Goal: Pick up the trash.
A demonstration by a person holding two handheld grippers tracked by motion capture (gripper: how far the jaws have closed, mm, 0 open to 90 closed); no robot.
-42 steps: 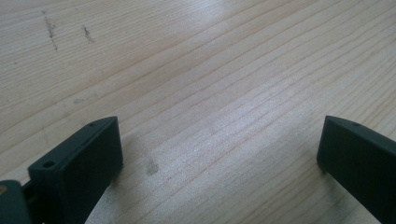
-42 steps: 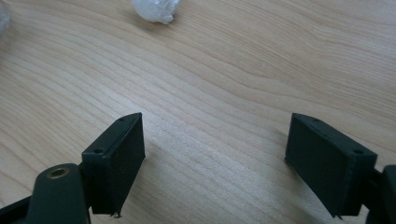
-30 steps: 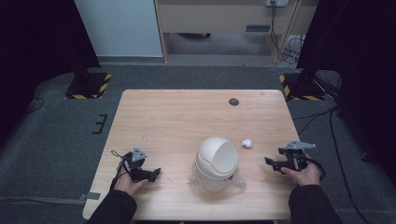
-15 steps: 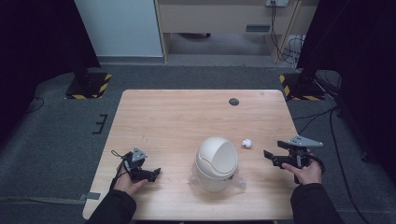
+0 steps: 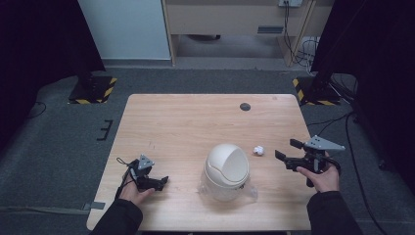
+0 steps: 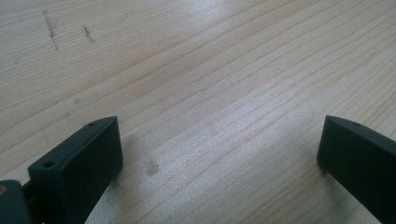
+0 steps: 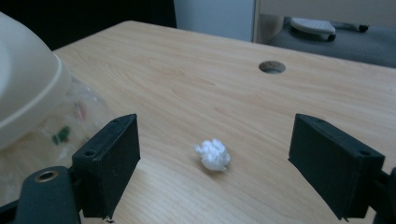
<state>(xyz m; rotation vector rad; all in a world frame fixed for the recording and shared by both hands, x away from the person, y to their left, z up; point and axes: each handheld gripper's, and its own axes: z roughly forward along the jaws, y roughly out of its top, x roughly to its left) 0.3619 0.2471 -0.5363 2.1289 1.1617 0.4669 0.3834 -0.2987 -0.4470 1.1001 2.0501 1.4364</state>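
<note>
A cream dome-lidded bin (image 5: 226,169) with a clear plastic liner stands near the table's front middle; its side shows at the left edge of the right gripper view (image 7: 23,84). A small crumpled white paper ball (image 5: 258,150) lies on the wood just right of it. My right gripper (image 5: 286,149) hovers above the table to the right of the ball and points left at it. Its jaws have just been opening and stand open, with the ball (image 7: 213,155) on the table ahead of them, untouched. My left gripper (image 5: 164,181) rests open on the table at the front left, with bare wood between its jaws (image 6: 219,154).
The wooden table (image 5: 195,122) has a round cable hole (image 5: 245,106) near its far edge, which the right gripper view shows too (image 7: 272,66). Grey carpet surrounds the table, with dark curtains at both sides and cables on the floor at the right.
My right gripper has lifted off the table and its jaws have spread a little wider. The left gripper, the bin and the paper ball have not moved.
</note>
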